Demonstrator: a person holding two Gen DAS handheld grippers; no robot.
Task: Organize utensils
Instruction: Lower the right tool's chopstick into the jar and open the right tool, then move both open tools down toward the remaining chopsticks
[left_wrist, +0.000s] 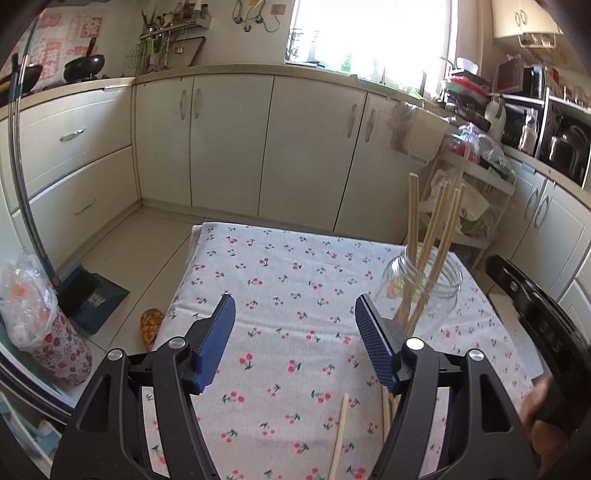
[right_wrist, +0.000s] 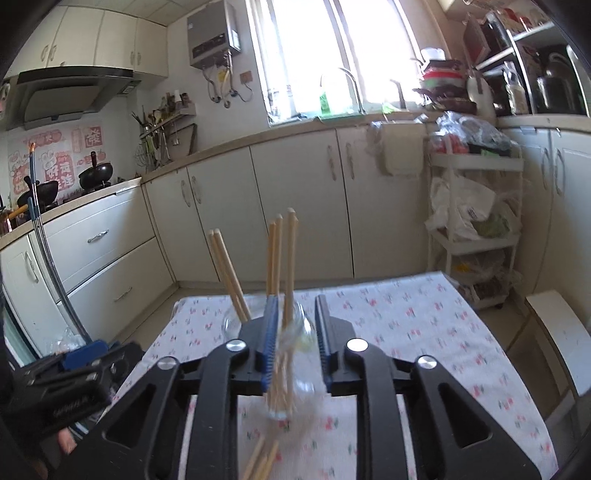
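Note:
A clear glass jar (left_wrist: 421, 284) stands on the cherry-print tablecloth (left_wrist: 295, 258) at the right. Several wooden chopsticks (left_wrist: 439, 229) lean upright in it. My left gripper (left_wrist: 295, 301) hovers over the cloth to the left of the jar, open, with nothing between its blue pads. Loose chopsticks (left_wrist: 340, 435) lie on the cloth near me, some partly hidden under its right finger. In the right wrist view, my right gripper (right_wrist: 295, 299) sits just in front of the jar (right_wrist: 295, 339). Its jaws are slightly apart, and the standing chopsticks (right_wrist: 290, 251) rise through the gap unpressed. More loose chopsticks (right_wrist: 262, 461) lie below it.
White kitchen cabinets (left_wrist: 229, 140) run behind the table. On the floor at the left are a dustpan (left_wrist: 92, 295), a bag-lined floral bin (left_wrist: 48, 332) and an orange patterned item (left_wrist: 151, 325). A white trolley (right_wrist: 476, 236) full of bags stands at the right.

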